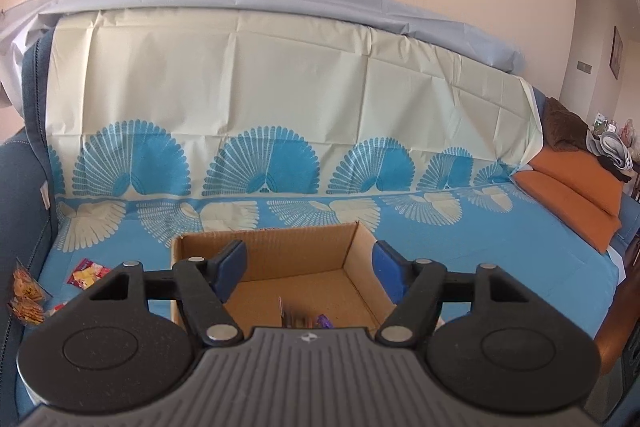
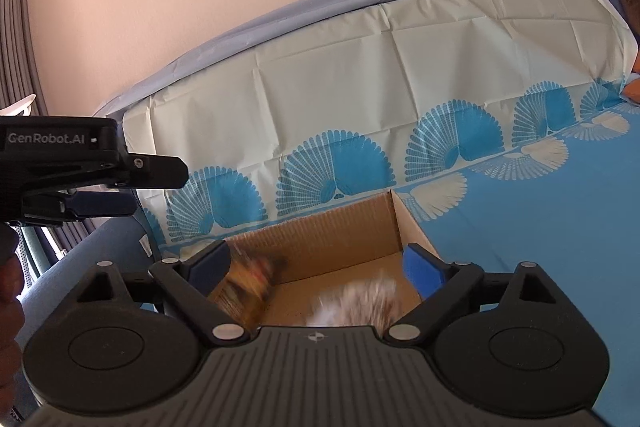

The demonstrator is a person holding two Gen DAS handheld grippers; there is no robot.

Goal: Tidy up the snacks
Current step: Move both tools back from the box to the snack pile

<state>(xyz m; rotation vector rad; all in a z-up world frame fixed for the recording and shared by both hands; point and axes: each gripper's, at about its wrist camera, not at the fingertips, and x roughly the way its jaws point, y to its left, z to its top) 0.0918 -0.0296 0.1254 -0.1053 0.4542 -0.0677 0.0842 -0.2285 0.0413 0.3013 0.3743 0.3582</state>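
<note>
An open cardboard box stands on the blue-patterned sofa cover. My left gripper hovers over it, open, with nothing between its blue pads. A few snack packets lie at the box's near end, mostly hidden by the gripper body. My right gripper is also open above the box. Below it an orange-yellow packet and a whitish packet show as motion blur inside the box, free of the pads. The left gripper shows at the left edge of the right wrist view.
On the sofa seat left of the box lie a red-yellow packet and orange packets. An orange cushion and a pile of clothes sit at the right end. A hand shows at the left edge.
</note>
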